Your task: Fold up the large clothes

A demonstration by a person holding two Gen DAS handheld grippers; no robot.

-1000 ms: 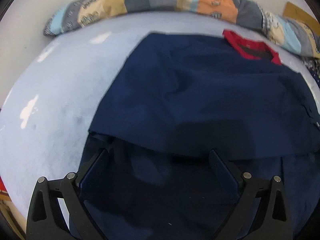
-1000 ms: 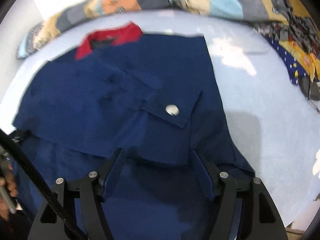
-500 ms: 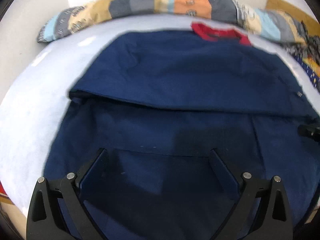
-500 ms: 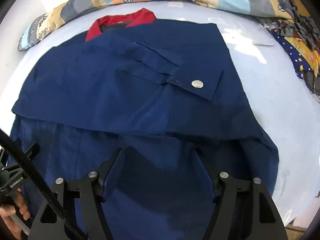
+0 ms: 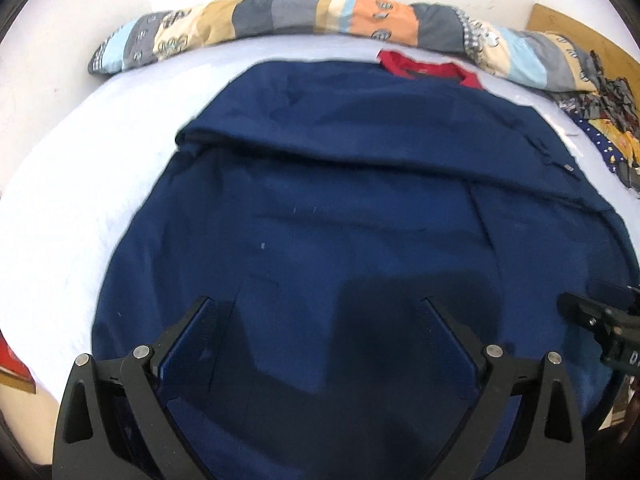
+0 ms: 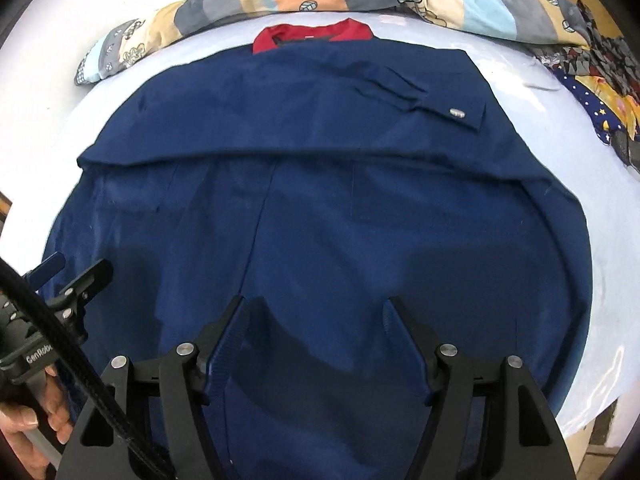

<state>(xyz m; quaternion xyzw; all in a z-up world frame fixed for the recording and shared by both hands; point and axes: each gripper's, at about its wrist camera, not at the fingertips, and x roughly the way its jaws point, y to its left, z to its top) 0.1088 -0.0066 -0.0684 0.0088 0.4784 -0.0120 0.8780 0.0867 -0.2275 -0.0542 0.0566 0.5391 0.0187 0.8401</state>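
The left hand-held gripper (image 5: pixel 318 308) hangs over the near part of a dark blue jacket (image 5: pixel 360 208), its jaws spread wide with nothing between them but the cloth lying below. The right hand-held gripper (image 6: pixel 314 306) also stands wide apart and grips nothing; it points down at the same jacket (image 6: pixel 320 200) near its lower hem. In the right wrist view the left tool shows at the left edge, held by a hand (image 6: pixel 28 420) with a black cable (image 6: pixel 60 328) running past it.

The jacket lies flat on a bed with a pale sheet (image 6: pixel 540 128). Its upper half has a flap folded across it, with a cuff bearing a metal snap (image 6: pixel 457 112) on top. A red collar (image 6: pixel 312 34) shows at the far end. A rolled patchwork quilt (image 5: pixel 340 16) lies along the far edge of the bed, and a heap of patterned cloth (image 6: pixel 600 96) sits at the far right.
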